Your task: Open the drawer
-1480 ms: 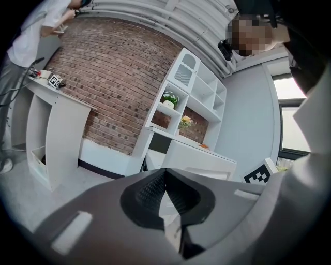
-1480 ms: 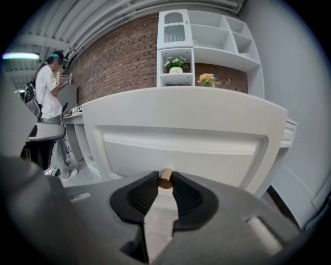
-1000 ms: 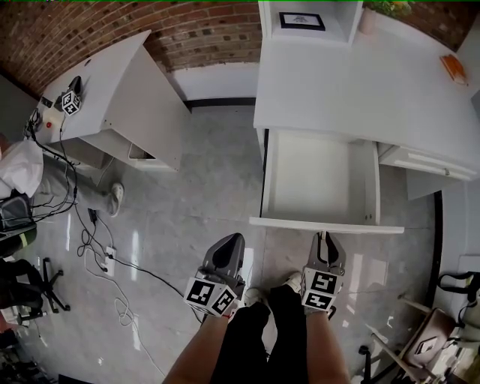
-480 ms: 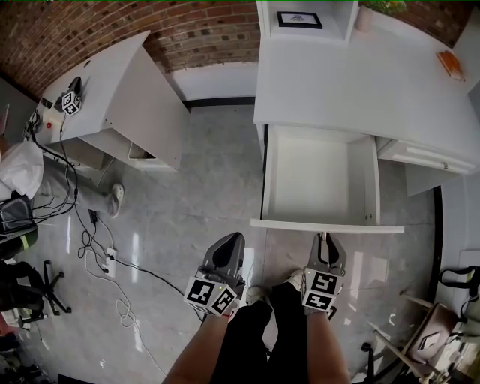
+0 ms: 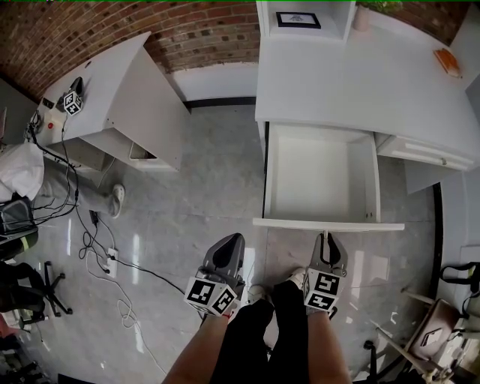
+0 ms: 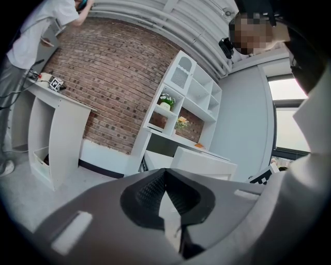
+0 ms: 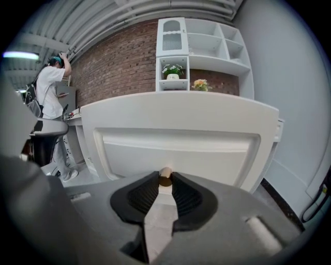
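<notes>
The white drawer [image 5: 322,180] stands pulled far out of the white desk [image 5: 360,75], and its inside looks empty. Its front panel [image 5: 330,223] faces me and fills the right gripper view [image 7: 181,150]. My right gripper [image 5: 325,240] reaches the middle of that front and is shut on the small round drawer knob [image 7: 165,177], which sits between its fingertips. My left gripper [image 5: 229,247] hangs over the floor to the left of the drawer, apart from it. Its jaws [image 6: 164,173] are shut with nothing between them.
A second white desk [image 5: 112,82] stands at the left, with cables [image 5: 90,225] trailing over the floor and a person [image 5: 22,172] beside it. A framed picture [image 5: 298,20] and an orange object [image 5: 448,64] are on the near desk. My legs [image 5: 262,330] are below the grippers.
</notes>
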The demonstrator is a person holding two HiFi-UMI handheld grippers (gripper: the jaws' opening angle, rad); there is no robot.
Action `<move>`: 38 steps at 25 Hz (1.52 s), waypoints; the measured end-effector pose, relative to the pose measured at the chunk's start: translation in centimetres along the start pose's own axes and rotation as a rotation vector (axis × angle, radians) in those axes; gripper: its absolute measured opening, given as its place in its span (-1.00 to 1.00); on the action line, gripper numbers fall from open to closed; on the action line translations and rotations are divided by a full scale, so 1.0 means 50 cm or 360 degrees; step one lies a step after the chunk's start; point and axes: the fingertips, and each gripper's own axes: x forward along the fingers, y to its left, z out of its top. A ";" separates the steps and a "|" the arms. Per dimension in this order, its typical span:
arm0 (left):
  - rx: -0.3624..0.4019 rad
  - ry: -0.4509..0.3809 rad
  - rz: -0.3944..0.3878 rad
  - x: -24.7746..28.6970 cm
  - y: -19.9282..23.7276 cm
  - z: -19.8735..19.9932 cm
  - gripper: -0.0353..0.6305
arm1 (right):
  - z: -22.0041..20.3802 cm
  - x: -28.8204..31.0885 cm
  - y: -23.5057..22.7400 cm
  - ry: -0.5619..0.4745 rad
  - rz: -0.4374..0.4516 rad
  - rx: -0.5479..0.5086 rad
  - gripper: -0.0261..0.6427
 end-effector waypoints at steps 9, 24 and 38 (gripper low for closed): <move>0.0037 0.0014 -0.0033 -0.023 -0.019 0.019 -0.89 | 0.016 -0.046 -0.005 -0.0073 0.0045 0.0052 -0.68; 0.0096 0.0059 -0.0290 -0.056 -0.139 0.113 -0.88 | 0.173 -0.206 0.014 -0.0289 0.0179 0.0054 -0.91; 0.0121 -0.0051 -0.0435 -0.054 -0.237 0.279 -0.89 | 0.364 -0.368 0.003 -0.0503 0.0307 0.0012 -0.92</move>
